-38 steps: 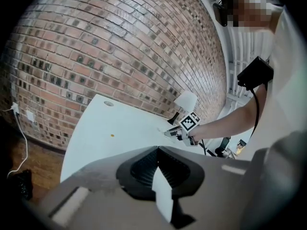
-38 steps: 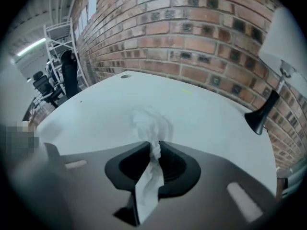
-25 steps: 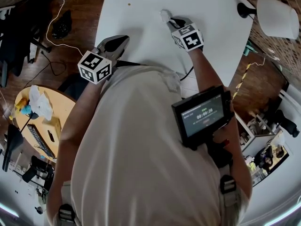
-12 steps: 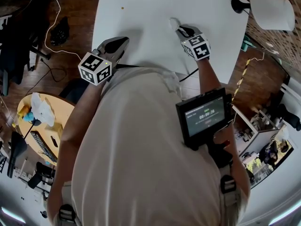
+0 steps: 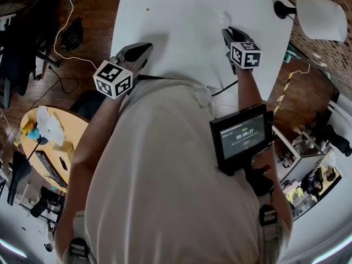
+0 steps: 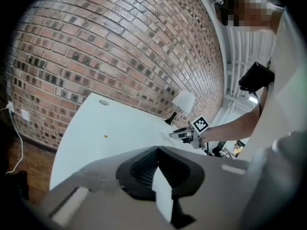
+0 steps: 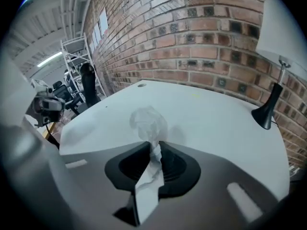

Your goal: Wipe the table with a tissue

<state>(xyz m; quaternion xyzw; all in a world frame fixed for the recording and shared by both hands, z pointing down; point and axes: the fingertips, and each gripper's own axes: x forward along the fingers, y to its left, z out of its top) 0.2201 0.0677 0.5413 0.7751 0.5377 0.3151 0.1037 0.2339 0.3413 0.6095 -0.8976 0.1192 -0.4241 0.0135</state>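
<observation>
A crumpled white tissue (image 5: 224, 20) lies pressed on the white table (image 5: 176, 21), right of the middle. My right gripper (image 5: 227, 29) is shut on it, its marker cube (image 5: 246, 54) toward me. In the right gripper view the tissue (image 7: 147, 122) bulges out ahead of the closed jaws of that gripper (image 7: 154, 150) and touches the tabletop (image 7: 216, 114). My left gripper (image 5: 146, 48) hovers at the table's near left edge, jaws shut with nothing in them. The left gripper view has this gripper (image 6: 157, 150) facing across the table, with the right gripper (image 6: 181, 134) far right.
A white-shaded lamp (image 5: 322, 15) on a black base (image 7: 265, 115) stands at the table's far right corner. A small yellowish speck (image 5: 147, 9) lies far left on the table. A brick wall (image 7: 201, 37) backs the table. A round wooden table (image 5: 52, 142) stands on the floor at left.
My right gripper has slid the tissue to the right across the table, toward the lamp, and rolled a little. The left gripper has stayed put.
</observation>
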